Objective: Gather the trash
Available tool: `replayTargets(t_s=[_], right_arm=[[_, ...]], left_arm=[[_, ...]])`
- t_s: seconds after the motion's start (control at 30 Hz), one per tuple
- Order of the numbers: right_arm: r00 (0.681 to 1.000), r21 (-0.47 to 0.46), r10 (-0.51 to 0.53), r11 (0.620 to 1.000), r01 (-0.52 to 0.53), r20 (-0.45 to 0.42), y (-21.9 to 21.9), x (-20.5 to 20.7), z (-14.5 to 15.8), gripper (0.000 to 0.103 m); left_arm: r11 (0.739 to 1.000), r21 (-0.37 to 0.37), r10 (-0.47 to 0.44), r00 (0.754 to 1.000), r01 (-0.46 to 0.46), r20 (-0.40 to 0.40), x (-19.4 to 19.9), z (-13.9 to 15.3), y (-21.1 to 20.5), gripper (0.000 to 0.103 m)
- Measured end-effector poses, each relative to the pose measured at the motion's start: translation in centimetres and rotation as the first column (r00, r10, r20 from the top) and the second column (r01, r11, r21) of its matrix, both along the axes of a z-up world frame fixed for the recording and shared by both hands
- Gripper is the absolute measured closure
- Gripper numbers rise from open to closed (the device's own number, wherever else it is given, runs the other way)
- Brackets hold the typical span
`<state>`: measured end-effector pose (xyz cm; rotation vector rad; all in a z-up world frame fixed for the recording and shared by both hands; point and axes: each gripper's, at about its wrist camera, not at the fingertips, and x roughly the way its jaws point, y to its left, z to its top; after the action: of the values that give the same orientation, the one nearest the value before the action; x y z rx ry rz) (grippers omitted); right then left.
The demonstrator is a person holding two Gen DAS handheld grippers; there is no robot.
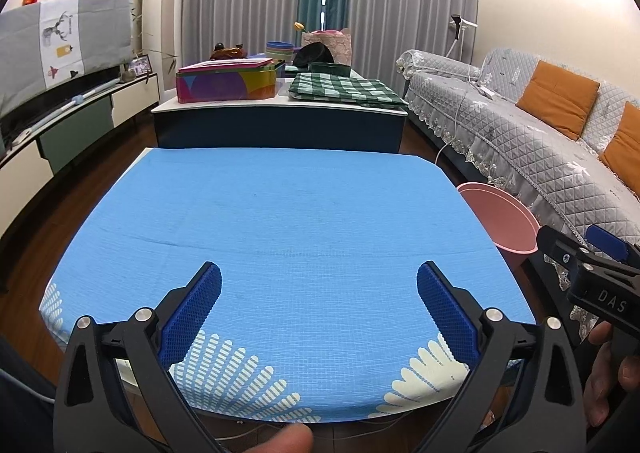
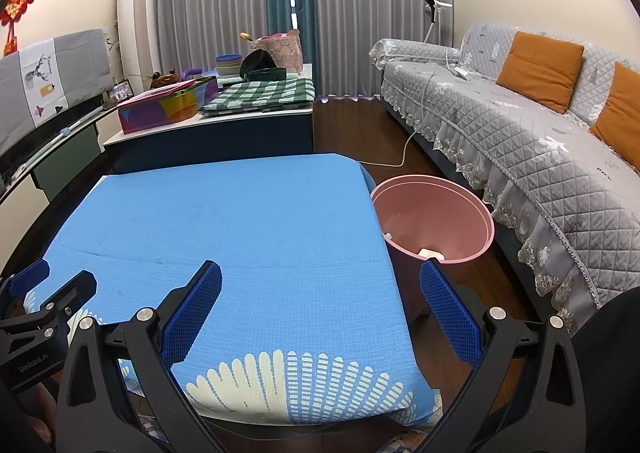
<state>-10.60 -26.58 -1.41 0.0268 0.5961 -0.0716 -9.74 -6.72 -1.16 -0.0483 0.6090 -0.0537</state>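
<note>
A pink bin (image 2: 434,209) stands on the floor at the table's right edge, with white crumpled paper (image 2: 430,253) inside at its bottom. The same bin (image 1: 500,217) shows partly in the left wrist view. My left gripper (image 1: 319,277) hangs open over the near part of the blue tablecloth (image 1: 280,221), nothing between its fingers. My right gripper (image 2: 321,277) is open too, its left finger over the cloth (image 2: 240,221) and its right finger toward the bin. Each gripper appears at the edge of the other's view: the right one (image 1: 600,253), the left one (image 2: 52,293).
Beyond the table stands a low cabinet (image 1: 280,121) with a colourful tin box (image 1: 228,83) and a green checked cloth (image 1: 344,91). A grey quilted sofa (image 2: 520,125) with orange cushions runs along the right. A TV stand (image 1: 60,125) is at the left. A white cable (image 2: 404,149) lies on the floor.
</note>
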Motion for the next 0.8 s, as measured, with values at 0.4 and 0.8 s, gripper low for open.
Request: replayTargets(t_s=[0.4,0.8], right_arm=[[1.0,-0.001,0.001,1.0,-0.001,0.004,0.16,-0.07,0.07,0.005],[1.0,-0.001,0.001,1.0,-0.001,0.006,0.22,-0.05,0.17,0.005]], left_arm=[[1.0,0.002,-0.003,1.0,0.003,-0.004,0.02,-0.16,0.05,0.008],[1.0,0.003,-0.002,1.0,0.002,-0.006,-0.03,-0.22,0.0,0.008]])
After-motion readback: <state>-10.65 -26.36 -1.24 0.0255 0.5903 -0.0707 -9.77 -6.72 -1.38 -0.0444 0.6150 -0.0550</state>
